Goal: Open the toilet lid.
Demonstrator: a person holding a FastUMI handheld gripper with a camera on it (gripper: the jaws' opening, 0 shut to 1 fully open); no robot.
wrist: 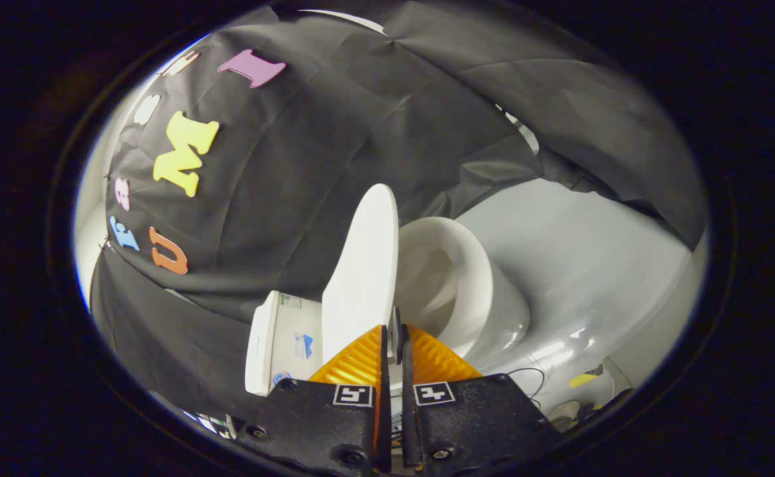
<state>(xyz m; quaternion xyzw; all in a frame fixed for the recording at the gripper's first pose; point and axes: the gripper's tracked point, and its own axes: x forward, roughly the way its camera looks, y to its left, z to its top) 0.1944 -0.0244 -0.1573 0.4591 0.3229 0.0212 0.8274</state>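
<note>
- Gripper point(393, 344) sat with its two orange ribbed fingers point(361, 361) drawn close together, a thin gap between them.
- Edge of the toilet lid point(361, 265) ran into that gap; both fingers looked pressed on the lid's rim, one each side.
- Lid was white, raised well off the bowl, seen nearly edge-on, extending away from the fingertips toward the black cloth wall point(334, 132).
- Toilet bowl point(454, 278) was white, open, its inside visible just beside the lid on the right-finger side, just beyond the fingertips.
- Toilet tank point(281, 338) was white, on the left-finger side of the lid, with small stickers on it; print too small to tell.
- Whole view was rolled, so the toilet appeared tipped over sideways.
- Pale glossy floor point(579, 265) spread past the bowl.
- Thin dark cable point(526, 374) lay on the floor near the bowl's base.
- Small yellow piece point(583, 379) lay near the cable; could not tell what it was.
- Black gripper body carried two square markers point(353, 395) behind the fingers.
</note>
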